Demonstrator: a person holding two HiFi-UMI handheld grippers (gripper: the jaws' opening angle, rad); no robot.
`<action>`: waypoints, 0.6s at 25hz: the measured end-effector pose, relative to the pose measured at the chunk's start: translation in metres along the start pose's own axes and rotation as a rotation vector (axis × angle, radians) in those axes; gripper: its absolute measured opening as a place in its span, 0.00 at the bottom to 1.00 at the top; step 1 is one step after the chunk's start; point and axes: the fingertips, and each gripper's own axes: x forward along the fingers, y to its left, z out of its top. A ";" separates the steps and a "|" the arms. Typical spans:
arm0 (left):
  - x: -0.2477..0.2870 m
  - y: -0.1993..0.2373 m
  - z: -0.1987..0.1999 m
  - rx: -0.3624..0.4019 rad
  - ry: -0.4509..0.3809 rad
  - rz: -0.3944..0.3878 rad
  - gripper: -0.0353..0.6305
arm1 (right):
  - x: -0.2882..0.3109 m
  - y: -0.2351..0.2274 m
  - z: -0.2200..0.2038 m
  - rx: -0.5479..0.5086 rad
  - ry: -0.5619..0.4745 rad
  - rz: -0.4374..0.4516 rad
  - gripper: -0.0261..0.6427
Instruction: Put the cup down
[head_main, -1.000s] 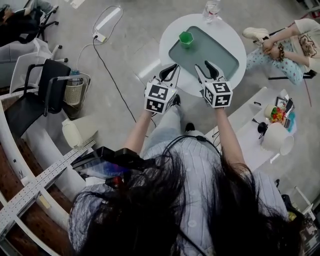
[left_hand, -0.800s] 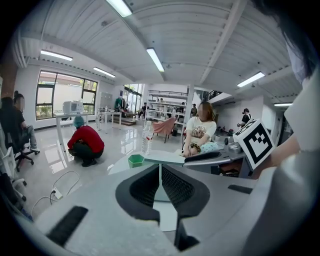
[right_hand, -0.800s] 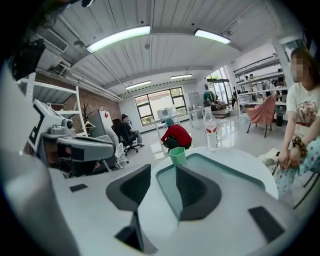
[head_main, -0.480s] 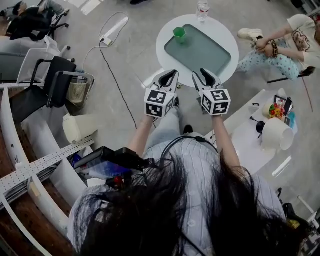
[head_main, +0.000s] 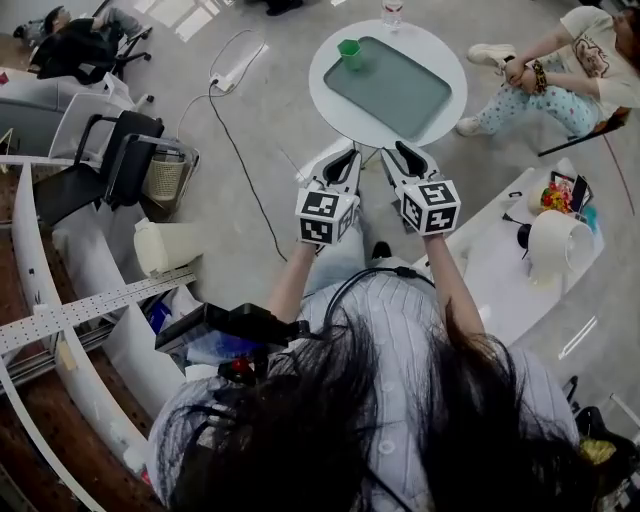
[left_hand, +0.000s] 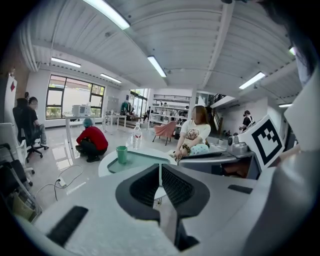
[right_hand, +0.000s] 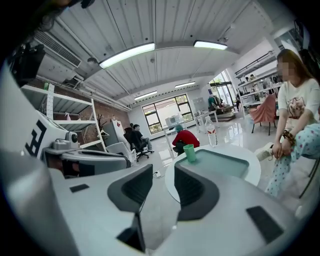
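Observation:
The green cup (head_main: 349, 53) stands upright at the far left corner of the teal tray (head_main: 400, 95) on the round white table (head_main: 335, 95). It also shows in the left gripper view, cup (left_hand: 121, 154), and in the right gripper view, cup (right_hand: 189, 152). Both grippers hover over the floor, well short of the table. My left gripper (head_main: 345, 160) (left_hand: 160, 167) is shut and holds nothing. My right gripper (head_main: 397, 153) (right_hand: 163, 172) is open; its jaws have just been closing, with nothing between them.
A water bottle (head_main: 392, 12) stands at the table's far rim. A person (head_main: 560, 60) sits to the table's right. A low white table (head_main: 510, 270) with small items is at right. Chairs (head_main: 110, 160), a wastebasket (head_main: 165, 180) and a floor cable (head_main: 240, 160) are at left.
Both grippers have drawn back from the round table toward my body. The table and cup now lie farther up the head view. The cup has stayed on the tray.

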 end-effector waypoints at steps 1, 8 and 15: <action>-0.005 -0.006 -0.005 0.000 0.006 -0.001 0.08 | -0.006 0.003 -0.002 0.000 -0.001 0.003 0.26; -0.034 -0.019 -0.015 -0.004 0.008 0.014 0.08 | -0.024 0.027 -0.003 -0.012 -0.014 0.034 0.23; -0.056 -0.004 -0.012 -0.015 -0.016 0.037 0.08 | -0.021 0.054 0.000 -0.028 -0.015 0.068 0.21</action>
